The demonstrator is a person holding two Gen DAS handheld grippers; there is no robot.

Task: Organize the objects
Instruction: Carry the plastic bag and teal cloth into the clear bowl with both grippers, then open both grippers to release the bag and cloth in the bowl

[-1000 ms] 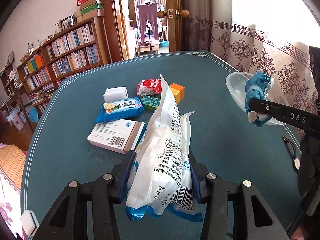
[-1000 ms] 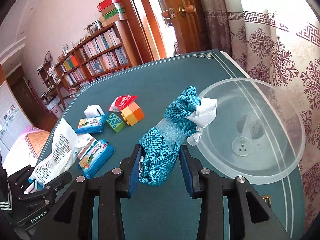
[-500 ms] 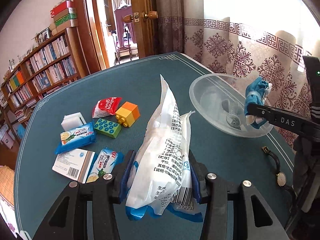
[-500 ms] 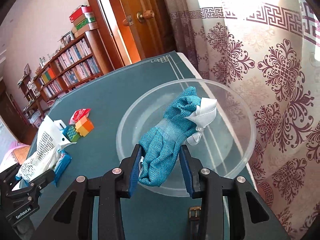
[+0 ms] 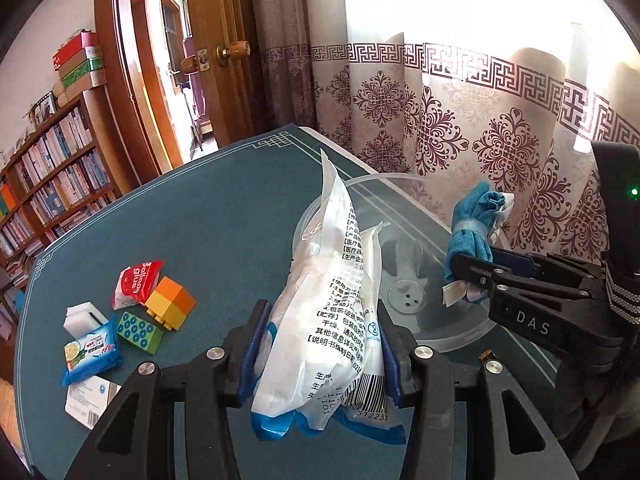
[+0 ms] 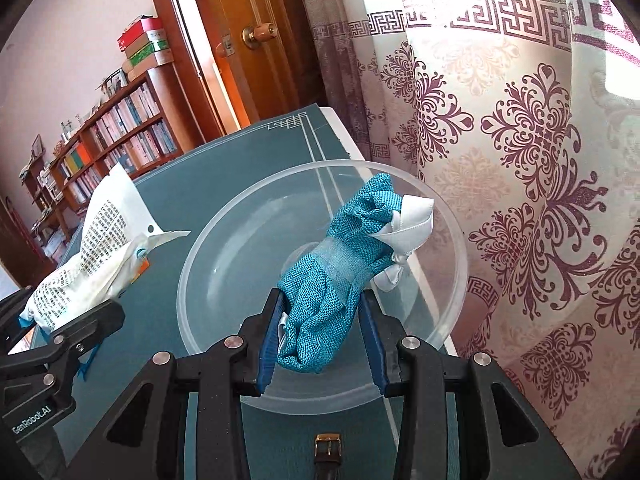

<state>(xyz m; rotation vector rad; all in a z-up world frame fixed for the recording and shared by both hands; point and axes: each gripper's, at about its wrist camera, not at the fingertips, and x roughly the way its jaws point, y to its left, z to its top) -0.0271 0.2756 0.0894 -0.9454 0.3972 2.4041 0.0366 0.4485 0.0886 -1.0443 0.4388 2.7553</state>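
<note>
Right gripper (image 6: 322, 330) clenches the cloth (image 6: 340, 264) over the bowl (image 6: 448, 316); left gripper (image 5: 322, 354) grips the packet (image 5: 336, 280). Release centrally, then bring the packet in from nine o'clock.

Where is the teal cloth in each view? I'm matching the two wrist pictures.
Left wrist view: the teal cloth is at right of centre, clamped in the right gripper.
Right wrist view: the same cloth is at bottom centre, between that gripper's pads.
Shared landmark: the clear bowl.
</note>
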